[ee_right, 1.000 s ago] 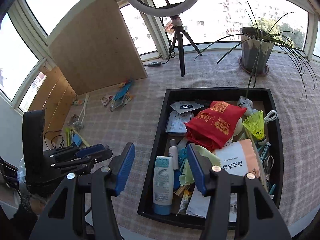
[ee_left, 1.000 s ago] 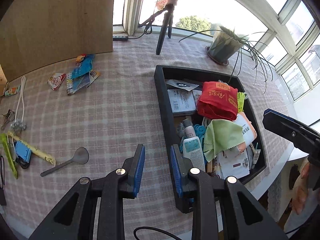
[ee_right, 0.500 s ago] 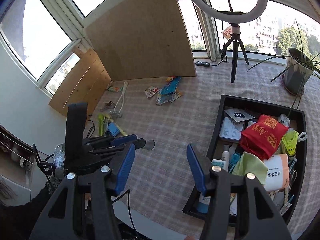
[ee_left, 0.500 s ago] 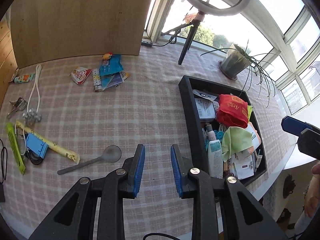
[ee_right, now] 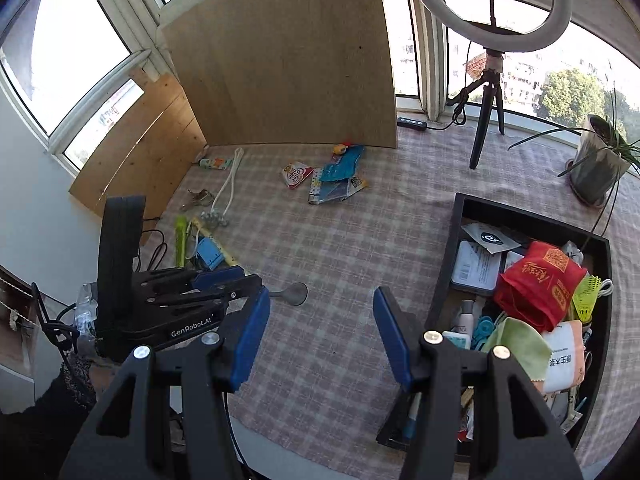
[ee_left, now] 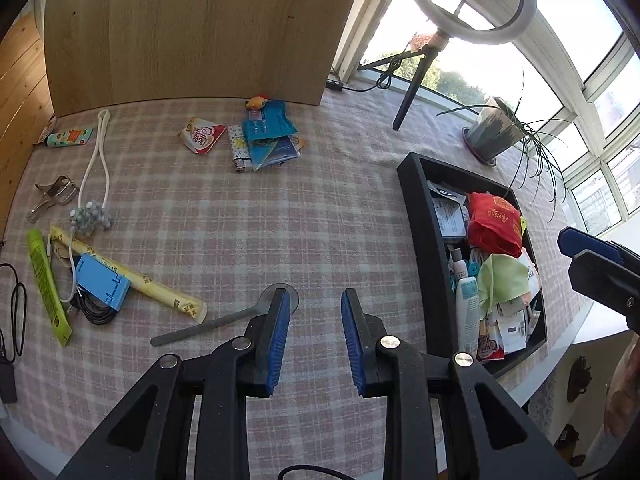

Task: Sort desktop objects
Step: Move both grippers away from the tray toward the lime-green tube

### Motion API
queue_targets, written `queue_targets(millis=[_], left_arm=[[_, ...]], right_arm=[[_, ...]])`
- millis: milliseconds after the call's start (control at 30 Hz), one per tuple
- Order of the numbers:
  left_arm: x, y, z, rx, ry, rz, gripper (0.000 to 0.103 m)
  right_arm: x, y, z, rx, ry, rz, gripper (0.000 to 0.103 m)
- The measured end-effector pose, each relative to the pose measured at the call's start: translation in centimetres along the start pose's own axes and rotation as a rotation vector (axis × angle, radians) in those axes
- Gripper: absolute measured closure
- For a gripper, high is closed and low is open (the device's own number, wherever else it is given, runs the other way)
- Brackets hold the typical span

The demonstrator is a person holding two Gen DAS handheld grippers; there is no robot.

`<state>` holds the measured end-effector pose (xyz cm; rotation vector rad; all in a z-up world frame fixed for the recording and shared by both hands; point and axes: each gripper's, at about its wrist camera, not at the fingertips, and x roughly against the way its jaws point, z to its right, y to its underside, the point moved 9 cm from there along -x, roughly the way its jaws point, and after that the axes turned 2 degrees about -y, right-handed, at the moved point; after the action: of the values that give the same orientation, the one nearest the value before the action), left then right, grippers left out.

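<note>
Your left wrist view, angled down from above the table's near edge, spoon (ee_left: 256, 312) close below, your right wrist view, higher and farther right, facing left across the checked cloth (ee_right: 340, 240), both sharing spoon, black tray (ee_left: 428, 264) and ring light (ee_right: 492, 4).

Left gripper (ee_left: 315, 312), right gripper (ee_right: 320, 312): jaws apart, empty.

A matt pink-checked woven cloth (ee_left: 248, 224) covers the tabletop; the black tray (ee_left: 424, 240) looks like smooth plastic, the upright board (ee_left: 192, 28) like pale wood.
</note>
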<state>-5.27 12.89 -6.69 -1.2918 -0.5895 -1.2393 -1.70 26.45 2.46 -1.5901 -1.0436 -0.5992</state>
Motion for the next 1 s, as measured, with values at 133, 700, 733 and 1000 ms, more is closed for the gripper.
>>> queue_targets(millis=[133,700,733,1000], left_arm=[[-0.1,0.1,-2.3,0.026,-0.038,-0.005,0.078],[1.1,2.1,-20.7,0.332,-0.218,-0.011,0.078],[1.3,2.2,-21.9,0.355,-0.226,-0.009,0.078],[2.5,3.7,-27.8,0.468,-0.250,-0.007,0.078]], right_arm=[[-1.4,-0.7,0.9,-0.009,0.067,0.028,0.052],[-11.4,-2.0,-5.1,0.070,-0.072,-0.089,0.053],[-12.1,-2.1,-5.9,0.071,-0.088,-0.099,0.053],[-16.8,-1.9,-9.8,0.102,-0.153,-0.173,0.057]])
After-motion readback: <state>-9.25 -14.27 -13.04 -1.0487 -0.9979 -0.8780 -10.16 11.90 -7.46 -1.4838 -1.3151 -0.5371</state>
